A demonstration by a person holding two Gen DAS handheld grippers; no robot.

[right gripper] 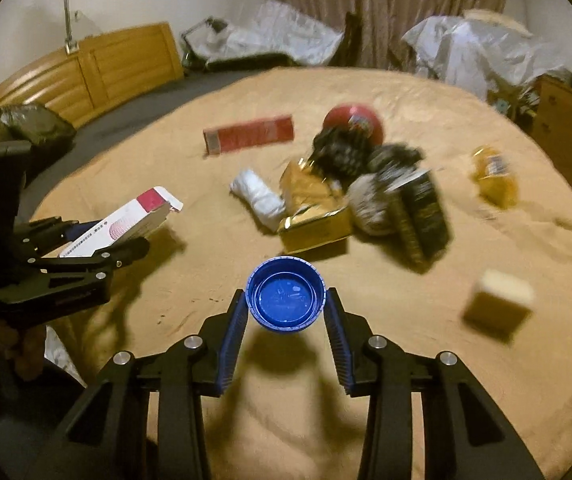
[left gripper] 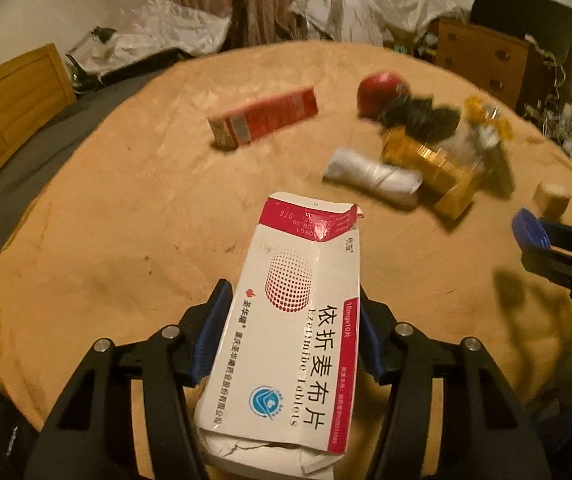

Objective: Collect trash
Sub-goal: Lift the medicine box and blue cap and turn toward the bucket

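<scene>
1. Tan plush blanket [right gripper: 365, 400] is covering the bed, with trash scattered on it.
2. Left gripper [left gripper: 286, 320] fingers are pinching a torn white-and-red cardboard tablet box [left gripper: 286, 340].
3. Right gripper [right gripper: 286, 312] fingers are squeezing a round blue plastic bottle cap [right gripper: 286, 295].
4. Farther off, a gold carton [right gripper: 317, 224], white plastic roll [right gripper: 260, 196], long red box [right gripper: 248, 134] and red ball [right gripper: 353, 120] are lying uncollected; no bin is showing.

I see tan blanket [right gripper: 126, 184] carrying red carton [right gripper: 248, 134], white roll [right gripper: 258, 196], gold box [right gripper: 313, 220], pale block [right gripper: 499, 304] (blurred).

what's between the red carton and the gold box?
A white rolled bag lies between the red carton and the gold box, touching the box; bare blanket on the carton's side. Right wrist view.
</scene>
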